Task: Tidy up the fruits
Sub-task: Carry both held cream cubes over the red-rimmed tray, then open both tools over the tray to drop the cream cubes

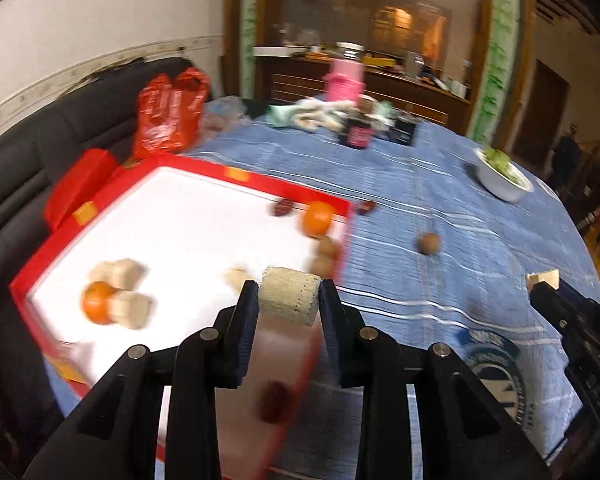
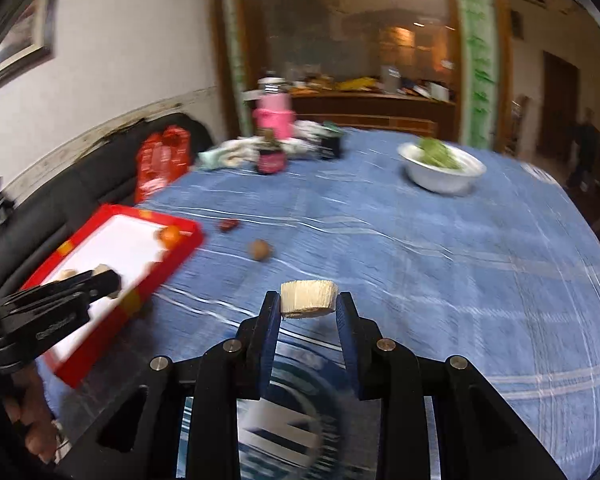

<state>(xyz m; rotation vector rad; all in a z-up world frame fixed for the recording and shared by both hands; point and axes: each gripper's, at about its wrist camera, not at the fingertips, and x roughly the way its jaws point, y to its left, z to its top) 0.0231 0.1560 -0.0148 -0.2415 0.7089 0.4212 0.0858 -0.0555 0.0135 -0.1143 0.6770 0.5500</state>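
My left gripper [image 1: 289, 294] is shut on a pale cylinder-shaped fruit piece [image 1: 288, 298], held over the right edge of the red tray [image 1: 256, 182] with a white inside. In the tray lie two oranges [image 1: 317, 219], similar pale pieces [image 1: 118, 274], a red date [image 1: 281, 208] and brown round fruits [image 1: 325, 256]. My right gripper [image 2: 309, 300] is shut on another pale piece [image 2: 308, 298] above the blue tablecloth [image 2: 420, 260]. A brown round fruit [image 2: 259, 249] and a red date [image 2: 229, 225] lie on the cloth. The left gripper [image 2: 100, 282] shows over the tray [image 2: 100, 336].
A white bowl of greens [image 2: 440, 168] stands at the far right. A pink container [image 2: 274, 118], a dark jar [image 2: 270, 160], a black box [image 2: 331, 145] and cloths sit at the far edge. A red bag [image 2: 160, 160] lies on the dark sofa at the left.
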